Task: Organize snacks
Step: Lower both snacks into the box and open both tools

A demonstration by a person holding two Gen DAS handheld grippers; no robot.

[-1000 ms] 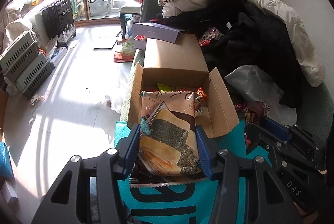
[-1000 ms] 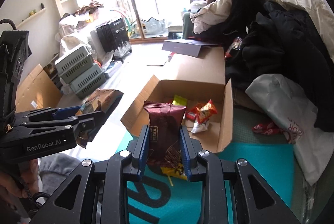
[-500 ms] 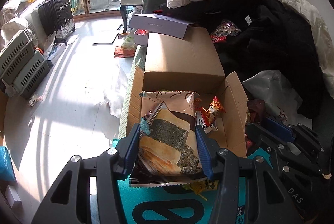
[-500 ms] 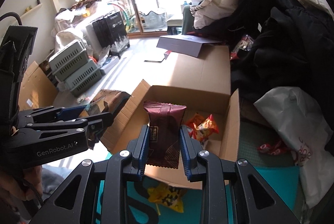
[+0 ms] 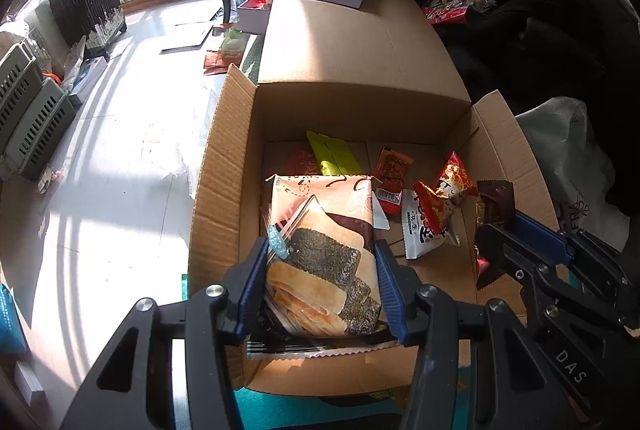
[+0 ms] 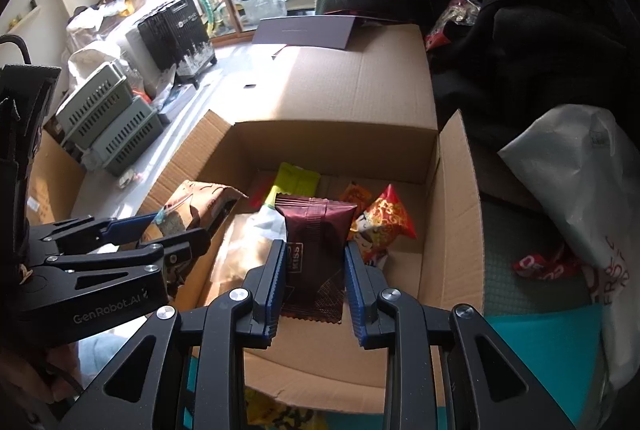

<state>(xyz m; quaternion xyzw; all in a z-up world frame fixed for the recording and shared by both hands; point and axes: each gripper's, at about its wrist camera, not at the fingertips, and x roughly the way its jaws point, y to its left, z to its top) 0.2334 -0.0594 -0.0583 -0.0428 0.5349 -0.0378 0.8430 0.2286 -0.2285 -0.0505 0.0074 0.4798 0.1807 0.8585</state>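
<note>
Left gripper (image 5: 322, 270), lower centre of its view, pinches a pink seaweed-cracker packet (image 5: 324, 230) over the open cardboard box (image 5: 224, 165). Right gripper (image 6: 314, 270) pinches a dark-brown snack bar (image 6: 314, 250), also above the box. Loose snacks lie on the box floor: a yellow-green pouch (image 5: 334, 153) and a red-and-white packet (image 5: 432, 213); whether either held packet touches them cannot be told.

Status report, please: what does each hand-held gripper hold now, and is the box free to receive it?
Left hand-held gripper shut on seaweed cracker pack. Right hand-held gripper shut on brown Kiss packet. Both over open cardboard box. Snacks already inside; floor space remains.
</note>
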